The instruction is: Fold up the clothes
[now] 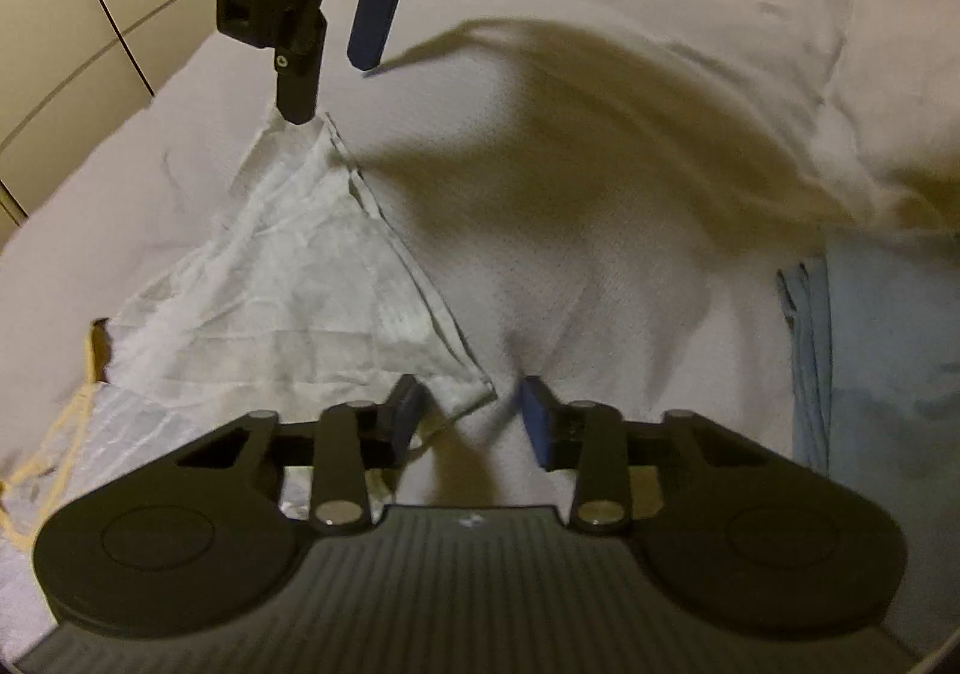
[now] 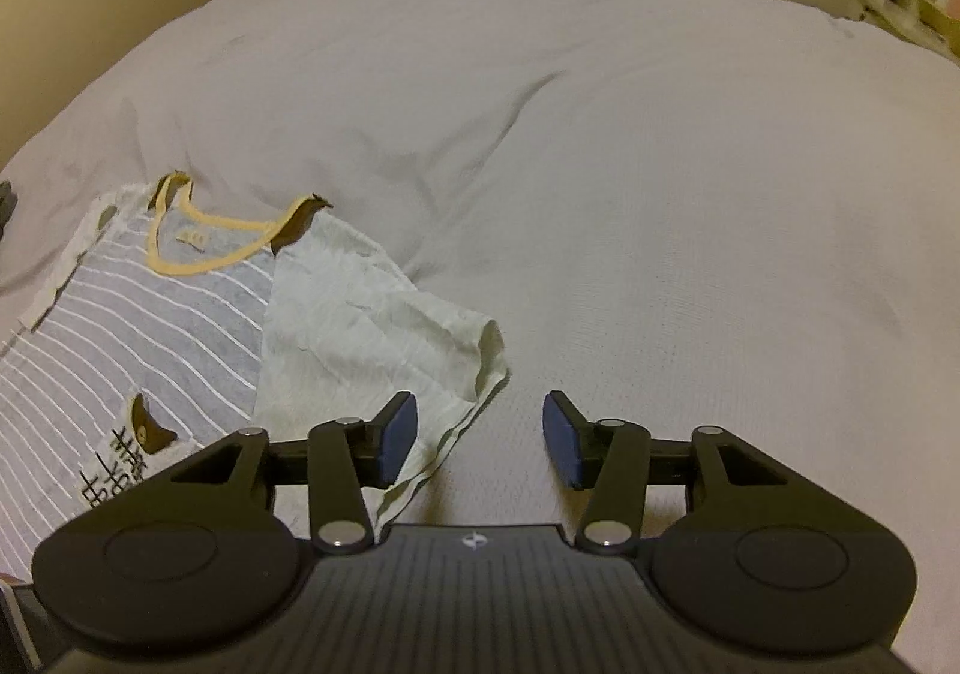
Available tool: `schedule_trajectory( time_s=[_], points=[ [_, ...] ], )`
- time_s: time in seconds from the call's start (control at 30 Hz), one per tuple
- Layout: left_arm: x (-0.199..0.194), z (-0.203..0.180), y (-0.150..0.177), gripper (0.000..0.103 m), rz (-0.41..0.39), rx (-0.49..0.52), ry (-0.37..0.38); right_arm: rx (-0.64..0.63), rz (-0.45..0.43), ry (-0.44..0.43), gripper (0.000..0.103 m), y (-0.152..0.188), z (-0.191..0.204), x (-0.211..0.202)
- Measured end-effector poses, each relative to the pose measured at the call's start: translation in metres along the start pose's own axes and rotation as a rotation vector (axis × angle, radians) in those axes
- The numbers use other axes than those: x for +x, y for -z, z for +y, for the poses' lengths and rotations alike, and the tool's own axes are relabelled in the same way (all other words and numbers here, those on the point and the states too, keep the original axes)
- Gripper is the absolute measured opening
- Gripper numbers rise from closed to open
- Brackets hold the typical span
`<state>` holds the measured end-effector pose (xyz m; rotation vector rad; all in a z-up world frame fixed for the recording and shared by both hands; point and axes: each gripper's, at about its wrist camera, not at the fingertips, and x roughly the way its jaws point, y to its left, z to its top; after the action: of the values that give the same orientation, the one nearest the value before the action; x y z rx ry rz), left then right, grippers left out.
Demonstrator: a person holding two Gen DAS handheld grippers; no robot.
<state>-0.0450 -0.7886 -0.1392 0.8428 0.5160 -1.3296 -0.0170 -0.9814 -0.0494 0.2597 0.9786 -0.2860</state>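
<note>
Right wrist view: right tongs (image 2: 478, 437) apart over the shirt (image 2: 180, 314) sleeve hem, left tongs (image 1: 474, 419) apart astride another hem.

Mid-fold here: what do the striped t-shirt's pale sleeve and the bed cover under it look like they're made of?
The striped t-shirt has a pale sleeve that looks like thin, matte woven or jersey cotton: it is finely crinkled and flops in soft folds. The bed cover seems a heavier matte textile, perhaps a waffle or ribbed knit, with a faint grid texture and broad, shallow creases. The exact fibre is not readable for either.
</note>
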Motion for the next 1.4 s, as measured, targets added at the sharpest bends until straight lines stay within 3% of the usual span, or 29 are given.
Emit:
schedule_trajectory(
  time_s=[0.1, 0.33, 0.47, 0.6, 0.73, 0.8, 0.9, 0.97, 1.0, 1.13, 1.27, 1.4],
  points=[
    [0.0, 0.008, 0.001, 0.015, -0.009, -0.044, 0.02, 0.023, 0.003, -0.027, 0.05, -0.005, -0.004, 0.007],
    [-0.006, 0.023, 0.009, 0.005, -0.062, -0.13, 0.058, 0.019, 0.025, -0.041, 0.049, -0.023, -0.004, 0.027],
    [-0.012, 0.034, 0.013, 0.002, -0.091, -0.216, 0.083, 0.054, 0.064, -0.022, 0.003, -0.03, -0.006, 0.04],
    [-0.025, 0.06, 0.022, 0.002, -0.141, -0.401, 0.137, 0.021, 0.07, -0.02, 0.003, -0.042, 0.015, 0.031],
    [-0.043, 0.1, 0.047, 0.001, -0.169, -0.696, 0.157, -0.007, 0.061, -0.051, 0.003, -0.067, 0.048, 0.034],
    [-0.047, 0.12, 0.067, 0.001, -0.163, -0.866, 0.168, -0.015, 0.062, -0.085, 0.003, -0.083, 0.066, 0.045],
    [-0.04, 0.14, 0.094, 0.002, -0.11, -1.031, 0.186, -0.029, 0.079, -0.152, 0.006, -0.104, 0.092, 0.071],
    [-0.037, 0.145, 0.106, 0.004, -0.082, -1.06, 0.178, -0.05, 0.052, -0.159, 0.026, -0.109, 0.105, 0.077],
    [-0.038, 0.147, 0.111, 0.004, -0.074, -1.072, 0.171, -0.055, 0.037, -0.153, 0.028, -0.11, 0.109, 0.077],
    [-0.046, 0.15, 0.123, 0.004, -0.066, -1.095, 0.132, -0.079, 0.027, -0.109, 0.03, -0.095, 0.11, 0.072],
    [-0.05, 0.152, 0.127, 0.004, -0.07, -1.084, 0.128, -0.105, 0.093, -0.057, 0.03, -0.059, 0.104, 0.075],
    [-0.055, 0.152, 0.131, 0.006, -0.061, -1.04, 0.131, -0.079, 0.16, -0.1, 0.03, -0.019, 0.113, 0.085]
  ],
)
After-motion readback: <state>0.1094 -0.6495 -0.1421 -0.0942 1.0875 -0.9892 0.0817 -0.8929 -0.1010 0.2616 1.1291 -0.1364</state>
